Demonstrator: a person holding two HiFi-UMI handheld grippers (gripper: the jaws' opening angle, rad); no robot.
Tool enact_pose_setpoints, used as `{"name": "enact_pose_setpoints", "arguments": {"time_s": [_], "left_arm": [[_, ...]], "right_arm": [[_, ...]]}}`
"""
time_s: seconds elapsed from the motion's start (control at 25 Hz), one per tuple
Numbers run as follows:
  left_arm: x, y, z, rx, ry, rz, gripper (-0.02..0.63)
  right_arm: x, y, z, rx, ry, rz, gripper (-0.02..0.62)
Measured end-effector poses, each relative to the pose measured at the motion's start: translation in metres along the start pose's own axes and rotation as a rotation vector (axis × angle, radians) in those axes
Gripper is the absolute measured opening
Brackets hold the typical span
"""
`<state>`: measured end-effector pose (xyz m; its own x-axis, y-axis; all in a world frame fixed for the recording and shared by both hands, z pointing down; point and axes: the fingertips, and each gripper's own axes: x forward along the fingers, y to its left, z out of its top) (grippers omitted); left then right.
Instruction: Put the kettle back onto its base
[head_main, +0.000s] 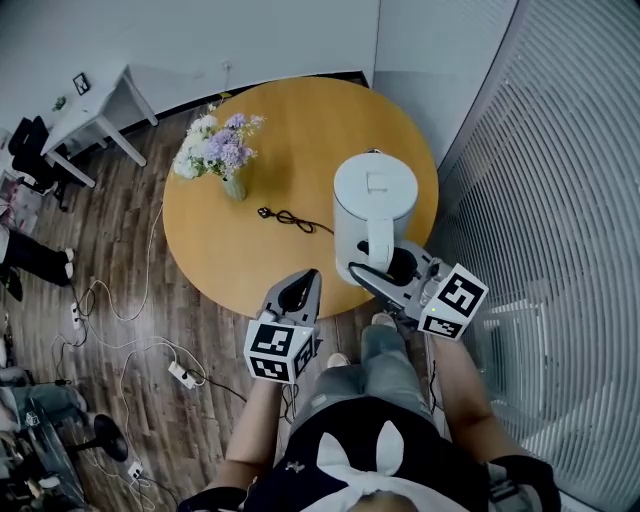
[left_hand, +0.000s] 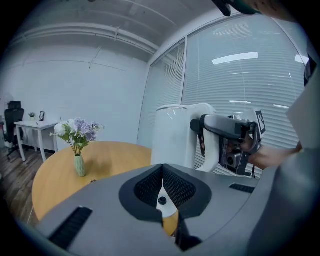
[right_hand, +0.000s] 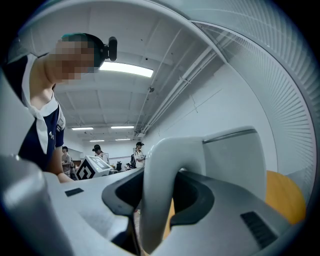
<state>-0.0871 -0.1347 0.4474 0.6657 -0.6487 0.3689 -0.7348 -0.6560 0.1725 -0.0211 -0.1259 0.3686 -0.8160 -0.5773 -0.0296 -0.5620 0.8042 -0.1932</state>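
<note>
Standing near the right edge of the round wooden table (head_main: 300, 120) in the head view, the white kettle (head_main: 372, 195) had the right gripper (head_main: 378, 270) at its handle (head_main: 379, 235), with the left gripper (head_main: 308, 280) just beside it over the table's near edge. In the left gripper view, the jaws met with nothing between them. In the right gripper view, the jaws were clamped on the handle.
</note>
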Motion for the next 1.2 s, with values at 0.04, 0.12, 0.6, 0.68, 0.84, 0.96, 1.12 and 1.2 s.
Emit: {"name": "enact_pose_setpoints", "arguments": {"time_s": [0.04, 0.12, 0.6, 0.68, 0.84, 0.96, 1.12, 1.2], "left_arm": [[0.001, 0.001, 0.000, -0.004, -0.001, 0.005, 0.026], [0.003, 0.002, 0.000, -0.015, -0.004, 0.019, 0.026], [0.017, 0.015, -0.003, -0.049, 0.013, 0.102, 0.026], [0.018, 0.016, -0.004, -0.054, 0.015, 0.116, 0.026], [0.020, 0.019, -0.006, -0.064, 0.015, 0.139, 0.026], [0.021, 0.022, -0.008, -0.069, 0.020, 0.154, 0.026], [0.022, 0.022, -0.012, -0.078, 0.022, 0.173, 0.026], [0.024, 0.022, -0.014, -0.082, 0.023, 0.180, 0.026]], "right_arm": [[0.000, -0.002, -0.003, 0.007, 0.005, 0.004, 0.149], [0.001, -0.004, -0.009, 0.020, 0.017, 0.016, 0.149], [0.005, -0.031, -0.037, 0.101, 0.058, 0.072, 0.149], [0.005, -0.034, -0.041, 0.110, 0.067, 0.079, 0.149], [0.006, -0.041, -0.052, 0.127, 0.084, 0.087, 0.149], [0.006, -0.047, -0.058, 0.144, 0.092, 0.091, 0.149], [0.005, -0.050, -0.067, 0.155, 0.108, 0.102, 0.149], [0.005, -0.052, -0.072, 0.166, 0.112, 0.108, 0.149]]}}
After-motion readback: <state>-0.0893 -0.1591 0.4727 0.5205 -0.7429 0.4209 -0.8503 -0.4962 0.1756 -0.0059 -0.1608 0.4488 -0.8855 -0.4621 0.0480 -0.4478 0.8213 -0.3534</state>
